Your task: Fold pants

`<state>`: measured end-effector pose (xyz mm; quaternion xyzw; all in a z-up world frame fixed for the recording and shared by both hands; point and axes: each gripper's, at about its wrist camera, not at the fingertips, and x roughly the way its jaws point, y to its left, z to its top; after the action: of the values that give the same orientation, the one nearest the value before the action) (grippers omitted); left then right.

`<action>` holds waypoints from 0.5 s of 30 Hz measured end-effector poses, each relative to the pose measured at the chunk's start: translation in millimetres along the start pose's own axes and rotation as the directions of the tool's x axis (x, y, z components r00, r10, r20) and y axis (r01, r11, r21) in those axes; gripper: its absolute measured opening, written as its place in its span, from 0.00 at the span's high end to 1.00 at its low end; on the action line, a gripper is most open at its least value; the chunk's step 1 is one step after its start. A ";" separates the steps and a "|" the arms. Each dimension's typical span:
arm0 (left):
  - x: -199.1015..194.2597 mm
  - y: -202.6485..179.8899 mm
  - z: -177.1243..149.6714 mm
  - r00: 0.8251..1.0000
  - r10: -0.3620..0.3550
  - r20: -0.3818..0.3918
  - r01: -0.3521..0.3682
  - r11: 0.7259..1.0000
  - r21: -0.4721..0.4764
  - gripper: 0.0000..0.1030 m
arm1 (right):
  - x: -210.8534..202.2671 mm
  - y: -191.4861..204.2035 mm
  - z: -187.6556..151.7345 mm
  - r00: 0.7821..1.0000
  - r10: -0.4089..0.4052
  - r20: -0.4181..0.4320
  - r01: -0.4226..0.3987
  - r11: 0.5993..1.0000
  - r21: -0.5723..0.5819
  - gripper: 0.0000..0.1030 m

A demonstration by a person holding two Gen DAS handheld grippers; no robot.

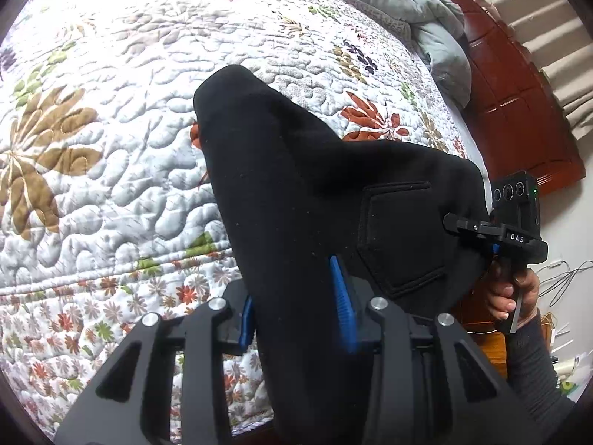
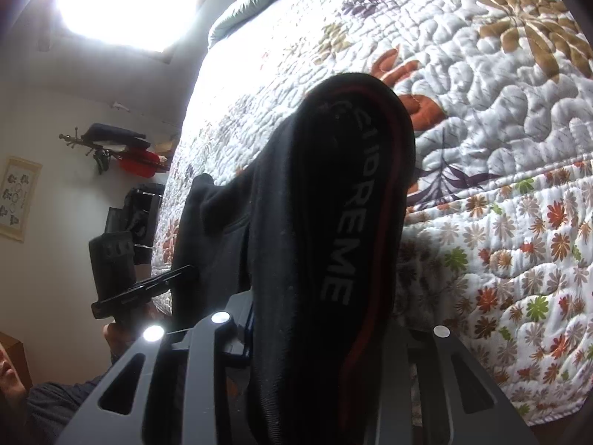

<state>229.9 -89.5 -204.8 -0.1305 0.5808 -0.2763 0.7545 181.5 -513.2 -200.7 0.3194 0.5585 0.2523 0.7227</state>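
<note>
Black pants (image 1: 296,185) hang in the air above the bed, stretched between both grippers. My left gripper (image 1: 296,319) is shut on the cloth, its blue fingers (image 1: 343,311) showing on either side of the fabric. A back pocket (image 1: 400,237) faces the left wrist camera. My right gripper (image 1: 459,222) shows at the right of the left wrist view, clamped on the pants' other edge. In the right wrist view the pants (image 2: 296,222) cover the fingers; a waistband with grey lettering and a red stripe (image 2: 333,222) runs up the middle. The left gripper (image 2: 163,282) appears at the left there.
A white quilt with a flower print (image 1: 111,148) covers the bed under the pants. A grey blanket (image 1: 426,11) lies bunched by the red wooden headboard (image 1: 519,92). Wall hooks with clothes (image 2: 118,144) and a bright window (image 2: 122,0) are beyond the bed's edge.
</note>
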 end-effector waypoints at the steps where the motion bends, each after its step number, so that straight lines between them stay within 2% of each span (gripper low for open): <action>1: -3.2 -0.9 -0.1 1.000 0.002 0.004 -0.002 1.000 0.002 0.66 | 1.2 4.3 0.1 1.000 0.001 -0.003 -0.001 1.000 -0.004 0.68; 8: -33.1 8.8 0.3 0.998 0.030 0.049 -0.031 0.999 0.018 0.66 | 21.0 38.0 12.7 1.000 0.020 -0.021 -0.021 0.999 -0.050 0.68; 15: -75.2 44.2 10.2 0.989 0.098 0.108 -0.098 0.995 -0.004 0.66 | 69.7 87.3 47.4 0.997 0.050 -0.057 -0.057 0.991 -0.121 0.68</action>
<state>238.3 -12.0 -164.3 -0.1161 0.5446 -0.2319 0.7976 244.1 -413.1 -172.7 0.2823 0.5524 0.3142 0.7187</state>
